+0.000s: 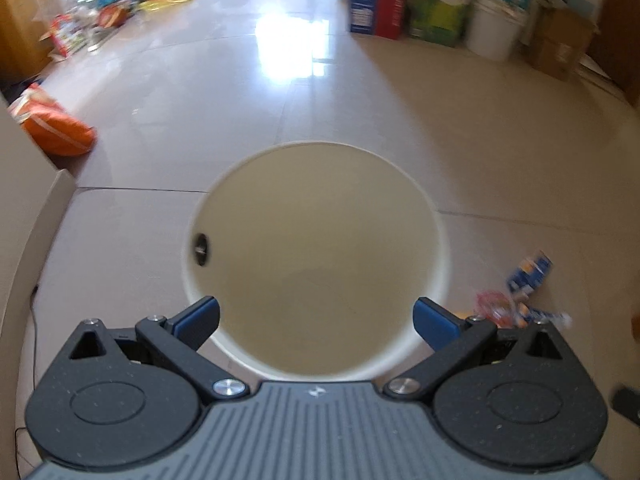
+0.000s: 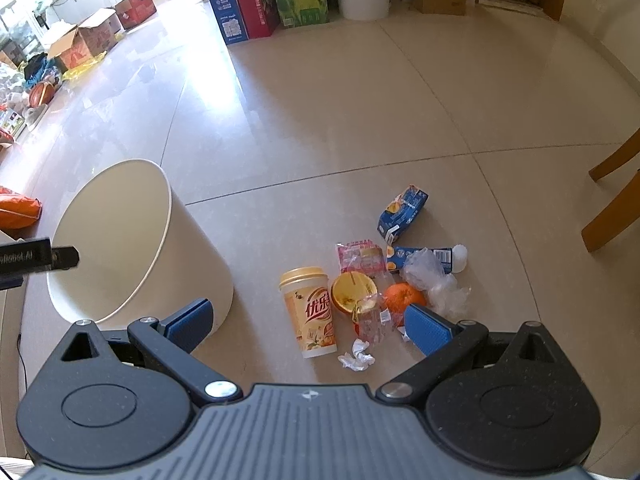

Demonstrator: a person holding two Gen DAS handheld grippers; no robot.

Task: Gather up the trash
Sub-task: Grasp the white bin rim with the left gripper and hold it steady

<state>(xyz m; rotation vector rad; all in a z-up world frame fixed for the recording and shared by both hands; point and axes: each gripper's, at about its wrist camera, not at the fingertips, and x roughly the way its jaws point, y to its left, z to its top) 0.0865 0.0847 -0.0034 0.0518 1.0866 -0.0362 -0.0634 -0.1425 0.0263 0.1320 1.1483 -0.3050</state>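
Blue-padded right gripper (image 2: 308,326) hangs w/ jaws spread wide, nothing held, just above the trash pile on the tile floor (image 2: 360,128). Left gripper (image 1: 316,318) likewise gapes empty, over the mouth of the cream bin (image 1: 316,240), which looks bare inside, so nothing seems collected yet; whole pile left to do.

Pile sits right of the bin (image 2: 132,240). Nearest: crumpled paper scrap (image 2: 357,356), then a milk-tea cup (image 2: 312,312) w/ red Chinese lettering, approx. "优乐", rest hidden. Beside it an orange peel half (image 2: 354,290), clear wrapper (image 2: 372,320), whole orange (image 2: 404,298), crumpled plastic bag (image 2: 436,284). Farther: pink snack packet (image 2: 360,258), two blue cartons (image 2: 402,214), one w/ barcode; print too small to read. Left gripper's side reads partly "Robot.AI".
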